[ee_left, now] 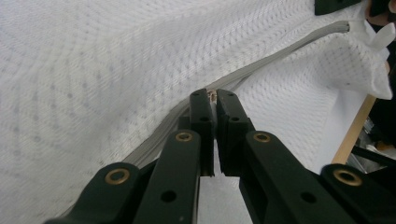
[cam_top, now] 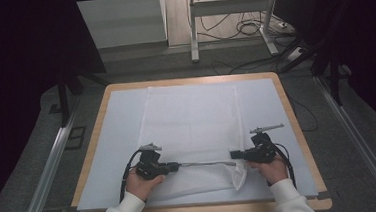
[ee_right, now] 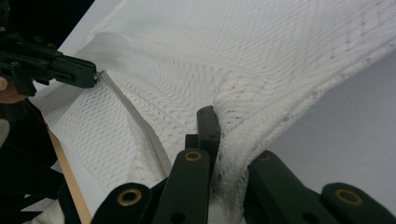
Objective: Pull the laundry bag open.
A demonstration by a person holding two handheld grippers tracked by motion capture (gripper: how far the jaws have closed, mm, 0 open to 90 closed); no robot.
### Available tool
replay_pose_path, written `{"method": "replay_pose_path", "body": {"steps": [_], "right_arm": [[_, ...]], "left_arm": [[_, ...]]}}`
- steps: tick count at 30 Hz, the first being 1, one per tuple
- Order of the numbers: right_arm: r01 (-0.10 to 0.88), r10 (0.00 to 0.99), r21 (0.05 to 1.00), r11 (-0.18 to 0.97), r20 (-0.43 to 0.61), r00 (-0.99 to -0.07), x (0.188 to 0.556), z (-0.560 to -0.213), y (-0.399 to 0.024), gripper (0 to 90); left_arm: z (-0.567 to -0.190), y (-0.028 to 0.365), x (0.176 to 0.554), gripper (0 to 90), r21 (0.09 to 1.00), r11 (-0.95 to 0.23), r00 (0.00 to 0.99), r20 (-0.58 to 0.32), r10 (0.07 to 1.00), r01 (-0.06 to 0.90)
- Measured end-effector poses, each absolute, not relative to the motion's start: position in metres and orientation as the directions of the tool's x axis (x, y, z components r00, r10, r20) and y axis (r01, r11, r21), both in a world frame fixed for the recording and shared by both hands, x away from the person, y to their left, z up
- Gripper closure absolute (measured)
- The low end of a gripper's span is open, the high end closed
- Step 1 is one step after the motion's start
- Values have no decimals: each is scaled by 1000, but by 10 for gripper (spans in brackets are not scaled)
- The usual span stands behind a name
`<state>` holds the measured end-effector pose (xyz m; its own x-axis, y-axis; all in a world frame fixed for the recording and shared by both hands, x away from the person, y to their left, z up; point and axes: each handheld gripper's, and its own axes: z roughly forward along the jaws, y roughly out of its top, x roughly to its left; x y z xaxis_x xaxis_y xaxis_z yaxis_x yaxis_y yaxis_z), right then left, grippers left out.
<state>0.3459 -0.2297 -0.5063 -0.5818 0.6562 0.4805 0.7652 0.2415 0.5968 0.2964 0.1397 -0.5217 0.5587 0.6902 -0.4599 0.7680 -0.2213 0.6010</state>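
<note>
one white mesh laundry bag (cam_top: 193,130) lies flat on the white sheet (cam_top: 118,141) that covers the one wooden-edged table (cam_top: 92,142), and two black two-jaw grippers work at its near edge. the bag's long axis runs from the near edge of the table toward the far edge, while its grey zipper (cam_top: 205,164) runs crosswise along the near end, from one gripper to the other. the left gripper (cam_top: 176,165) is clenched on the small zipper pull (ee_left: 213,94), its jaws pressed together around it. the right gripper (cam_top: 233,155) is clamped on the bag's near right corner, mesh bunched between its jaws (ee_right: 229,140), and that corner is lifted and puckered. beyond the table stand one white metal frame (cam_top: 230,18) and loose cables (cam_top: 251,29) on the floor, well apart from the work; nothing lies across the zipper.
</note>
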Motion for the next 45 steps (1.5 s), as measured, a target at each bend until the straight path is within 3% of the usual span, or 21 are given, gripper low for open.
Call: {"method": "replay_pose_path", "body": {"steps": [8,12,15,45], "right_arm": [[764,656,596,246,478,-584,346,-507,-230,886],[760,676,598,254,452,-581,346,-506,-232,886],[768,681,597,230,465,-566,346,-506,-239,886],[765,685,602,228,460,-565,346,-505,-241,886]], "left_arm": [[-523,149,295,871,600,-203,543,-463,701,774],[-523,155,295,871,602,-208,526,-417,742,771],[-523,164,297,871,594,-181,509,-448,735,784],[-522,199,292,871,589,-135,461,-448,766,797]]}}
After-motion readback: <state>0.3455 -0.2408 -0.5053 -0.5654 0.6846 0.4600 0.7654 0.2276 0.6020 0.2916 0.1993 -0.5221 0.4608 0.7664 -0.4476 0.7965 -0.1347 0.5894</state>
